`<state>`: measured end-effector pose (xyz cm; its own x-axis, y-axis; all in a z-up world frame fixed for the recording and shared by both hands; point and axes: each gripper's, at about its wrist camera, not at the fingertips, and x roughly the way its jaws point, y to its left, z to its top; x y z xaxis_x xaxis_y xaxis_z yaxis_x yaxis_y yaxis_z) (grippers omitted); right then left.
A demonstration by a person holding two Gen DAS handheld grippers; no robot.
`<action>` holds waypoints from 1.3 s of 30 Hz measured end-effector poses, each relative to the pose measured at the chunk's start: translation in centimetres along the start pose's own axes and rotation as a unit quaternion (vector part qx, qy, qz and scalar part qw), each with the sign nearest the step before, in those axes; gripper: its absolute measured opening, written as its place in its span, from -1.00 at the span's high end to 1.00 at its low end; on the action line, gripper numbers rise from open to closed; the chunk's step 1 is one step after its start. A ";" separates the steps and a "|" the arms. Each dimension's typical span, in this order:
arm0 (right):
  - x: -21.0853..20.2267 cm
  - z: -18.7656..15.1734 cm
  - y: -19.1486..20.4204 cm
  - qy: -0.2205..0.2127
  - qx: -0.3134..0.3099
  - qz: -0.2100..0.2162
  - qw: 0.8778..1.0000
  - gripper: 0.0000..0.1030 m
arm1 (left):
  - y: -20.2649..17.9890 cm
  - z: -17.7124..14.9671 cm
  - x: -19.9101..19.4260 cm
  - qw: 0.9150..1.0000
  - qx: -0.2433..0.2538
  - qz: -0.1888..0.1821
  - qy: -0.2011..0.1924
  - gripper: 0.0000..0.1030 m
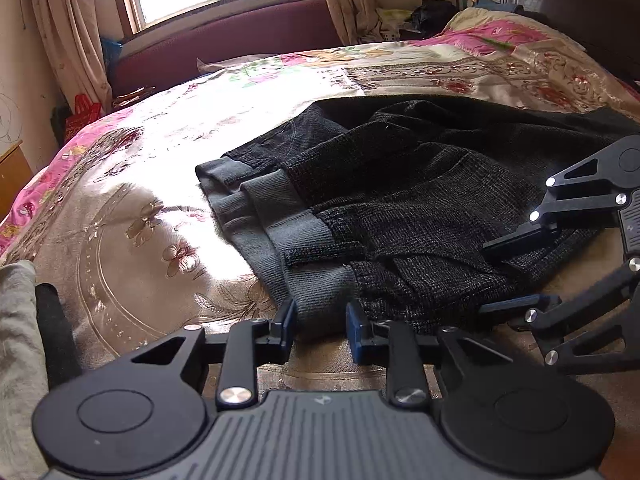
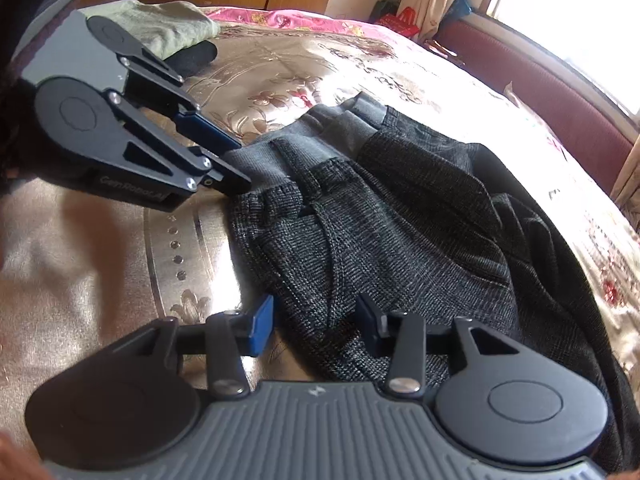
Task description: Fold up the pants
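Observation:
Dark grey knit pants (image 1: 420, 200) with lighter grey ribbed cuffs (image 1: 256, 208) lie bunched and partly folded on the bed. My left gripper (image 1: 320, 326) is open, its blue-padded fingers astride the near cuff edge. My right gripper (image 2: 316, 322) is open, its fingers either side of the pants' near edge (image 2: 380, 240). The right gripper also shows at the right of the left wrist view (image 1: 516, 276), and the left gripper shows in the right wrist view (image 2: 236, 164) at the cuff.
A shiny gold and pink floral bedspread (image 1: 140, 208) covers the bed. A pale green folded cloth (image 2: 160, 24) over something dark lies at the bed's corner. A maroon bench (image 1: 224, 40) stands under the window. Bedding is piled by the headboard (image 1: 500, 32).

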<state>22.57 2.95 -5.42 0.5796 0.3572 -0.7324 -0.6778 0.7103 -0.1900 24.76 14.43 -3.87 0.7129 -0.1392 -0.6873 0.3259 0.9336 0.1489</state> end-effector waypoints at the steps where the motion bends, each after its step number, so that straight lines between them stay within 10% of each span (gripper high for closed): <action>1: 0.1 0.1 0.1 0.001 0.006 0.001 1.000 0.31 | 0.0 0.1 0.1 1.000 -0.001 0.000 0.000 0.24; 5: -1.0 0.9 0.3 0.006 0.048 0.029 0.998 0.72 | 1.0 0.2 -1.1 1.000 -0.012 0.001 -0.007 0.47; 16: -1.9 4.2 6.1 -0.032 0.087 0.112 0.989 0.75 | 6.0 -0.9 -4.1 0.995 -0.001 0.099 0.021 0.65; 19: -0.9 4.9 8.5 -0.005 0.119 0.211 0.970 0.98 | 6.6 -1.9 -4.6 0.992 -0.001 0.117 0.041 0.65; 24: -5.0 3.8 9.7 -0.048 0.115 0.202 0.972 0.91 | 5.4 -2.3 -6.8 0.990 0.022 0.132 0.036 0.63; 33: -13.7 -8.8 -5.4 -0.028 0.265 -0.009 0.964 0.83 | -3.1 1.0 -7.2 0.997 0.068 0.036 -0.016 0.61; 39: -13.8 -18.1 -16.5 0.071 0.359 -0.177 0.914 0.51 | -7.1 1.2 -1.1 0.995 0.090 -0.004 0.041 0.58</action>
<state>17.59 -24.68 -4.04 0.6064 -0.0176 -0.7950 0.0423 0.9991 0.0101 22.43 7.59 -3.31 0.6594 -0.1121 -0.7434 0.4423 0.8574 0.2631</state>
